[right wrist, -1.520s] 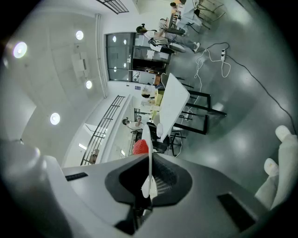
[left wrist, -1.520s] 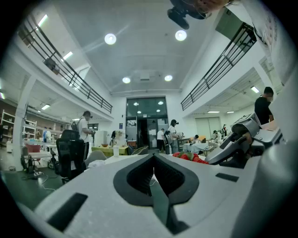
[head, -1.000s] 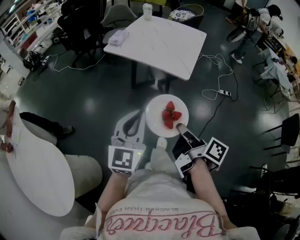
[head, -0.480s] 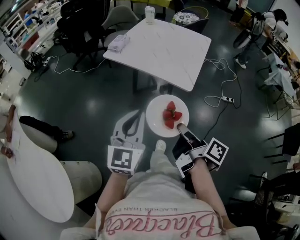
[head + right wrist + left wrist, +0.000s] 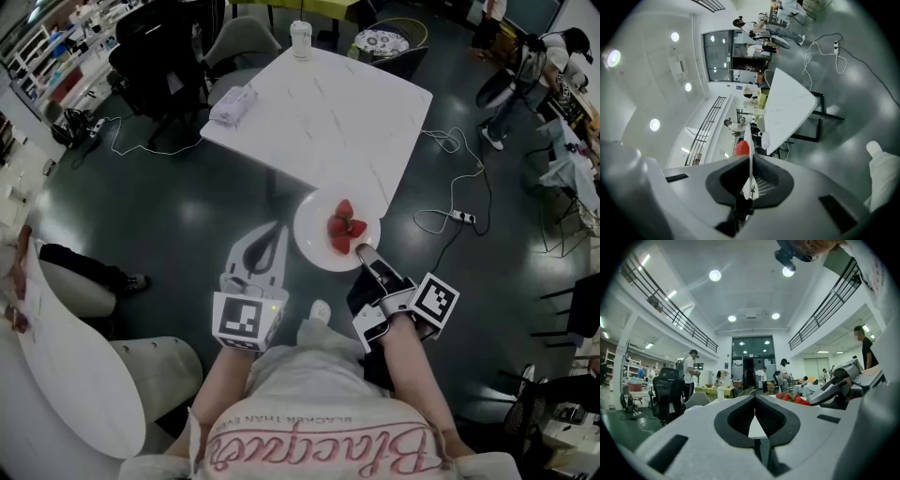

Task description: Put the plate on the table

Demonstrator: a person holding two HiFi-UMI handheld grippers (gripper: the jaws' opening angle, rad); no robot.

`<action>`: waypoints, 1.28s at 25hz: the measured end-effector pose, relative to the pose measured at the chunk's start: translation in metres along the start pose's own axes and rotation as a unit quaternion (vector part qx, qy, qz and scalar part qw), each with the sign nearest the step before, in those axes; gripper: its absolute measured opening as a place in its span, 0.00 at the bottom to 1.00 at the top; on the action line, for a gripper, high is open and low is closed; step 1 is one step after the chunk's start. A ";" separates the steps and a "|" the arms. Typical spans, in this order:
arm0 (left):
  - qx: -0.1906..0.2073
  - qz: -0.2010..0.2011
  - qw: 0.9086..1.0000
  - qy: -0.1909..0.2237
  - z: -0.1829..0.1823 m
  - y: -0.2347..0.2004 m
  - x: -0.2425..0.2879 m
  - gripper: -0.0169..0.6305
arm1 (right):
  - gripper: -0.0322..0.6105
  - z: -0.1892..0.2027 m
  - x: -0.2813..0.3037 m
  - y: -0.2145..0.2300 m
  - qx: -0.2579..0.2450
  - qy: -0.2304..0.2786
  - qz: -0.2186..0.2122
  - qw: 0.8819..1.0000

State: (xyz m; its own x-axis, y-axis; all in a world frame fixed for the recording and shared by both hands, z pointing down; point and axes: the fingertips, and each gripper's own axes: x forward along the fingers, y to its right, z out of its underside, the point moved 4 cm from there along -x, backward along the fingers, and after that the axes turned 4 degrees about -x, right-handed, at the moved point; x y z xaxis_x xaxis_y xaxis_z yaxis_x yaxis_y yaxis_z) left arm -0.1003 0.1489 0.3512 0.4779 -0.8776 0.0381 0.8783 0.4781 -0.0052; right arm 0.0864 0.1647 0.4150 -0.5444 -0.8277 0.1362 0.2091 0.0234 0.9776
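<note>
The right gripper has its jaws pressed together on the near rim of a white plate. In the right gripper view the plate shows as a thin edge running straight between the pads. The plate looks about level in the air, with a few strawberries piled at its middle. The bare right forearm reaches forward from the body and angles slightly left. The gripper's marker cube sits just ahead of the wrist.

The left gripper hangs beside the plate on its left, apart from it. Its jaws are together and nothing is between them, as the left gripper view shows. That view also catches the strawberries and the right gripper off to the right. The left forearm runs straight ahead, parallel to the right one.

Beyond the plate stands a white square table. From the head view the plate's far rim overlaps the table's near edge, but the plate does not rest on it. A cup stands at the table's far edge, and a folded cloth lies near its left side. A cable with a power strip trails over the dark floor on the right.
</note>
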 end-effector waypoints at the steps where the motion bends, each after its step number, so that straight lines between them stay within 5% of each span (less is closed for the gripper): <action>1: 0.001 -0.001 1.000 -0.001 0.000 -0.002 0.009 0.03 | 0.07 -0.008 0.006 0.000 -0.002 -0.002 0.001 1.000; 11: 0.000 -0.005 1.000 -0.007 -0.005 -0.013 0.099 0.03 | 0.07 -0.083 0.058 0.006 -0.009 -0.013 0.007 1.000; 32: -0.018 0.003 1.000 -0.019 0.008 -0.084 0.233 0.03 | 0.07 -0.162 0.173 0.018 -0.011 -0.006 0.031 0.999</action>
State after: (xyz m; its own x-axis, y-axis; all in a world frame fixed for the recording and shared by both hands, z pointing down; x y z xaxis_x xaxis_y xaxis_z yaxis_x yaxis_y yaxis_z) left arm -0.0631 -0.0954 0.3687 0.4822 -0.8729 0.0751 0.8761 0.4804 -0.0406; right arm 0.1281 -0.0689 0.4301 -0.5400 -0.8177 0.1995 0.2616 0.0622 0.9632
